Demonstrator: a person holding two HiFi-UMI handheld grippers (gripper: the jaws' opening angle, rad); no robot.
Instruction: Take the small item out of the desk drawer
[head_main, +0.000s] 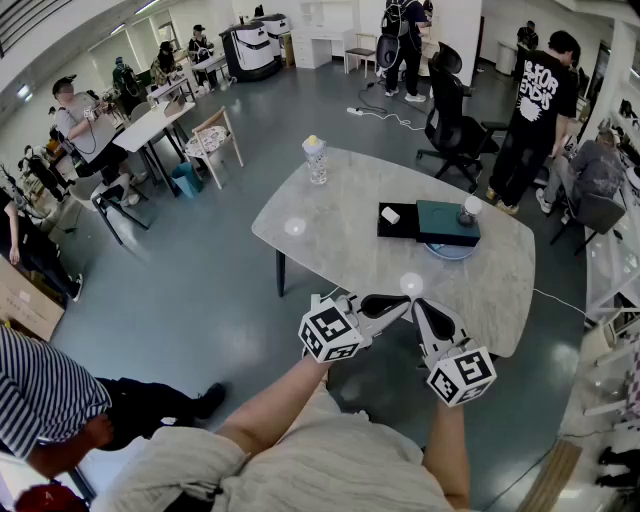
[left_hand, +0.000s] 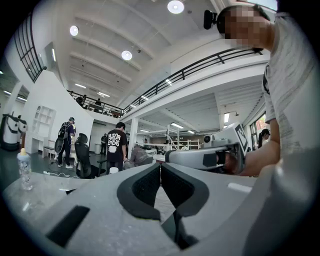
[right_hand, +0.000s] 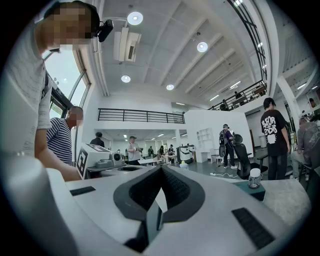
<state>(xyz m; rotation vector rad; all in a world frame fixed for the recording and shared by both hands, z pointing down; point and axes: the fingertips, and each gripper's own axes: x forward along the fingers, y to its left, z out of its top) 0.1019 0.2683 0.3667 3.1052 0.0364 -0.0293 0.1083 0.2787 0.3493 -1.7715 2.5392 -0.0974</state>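
Note:
On the marble table (head_main: 340, 240) stands a dark green drawer box (head_main: 447, 222). Its black drawer (head_main: 400, 226) is pulled out to the left, with a small white item (head_main: 390, 214) lying in it. A small white-capped jar (head_main: 466, 212) stands on top of the box, and the right gripper view shows both the jar (right_hand: 255, 177) and the box (right_hand: 252, 190). My left gripper (head_main: 403, 301) and right gripper (head_main: 419, 304) hover side by side at the table's near edge, well short of the drawer. Both are shut and hold nothing, with their jaws meeting in the left gripper view (left_hand: 160, 167) and the right gripper view (right_hand: 161, 170).
A clear bottle with a yellow top (head_main: 315, 160) stands at the table's far left edge. A pale plate (head_main: 450, 251) lies under the drawer box. A black office chair (head_main: 455, 125) and several people stand beyond the table, and a person in a striped shirt (head_main: 45, 395) is close on my left.

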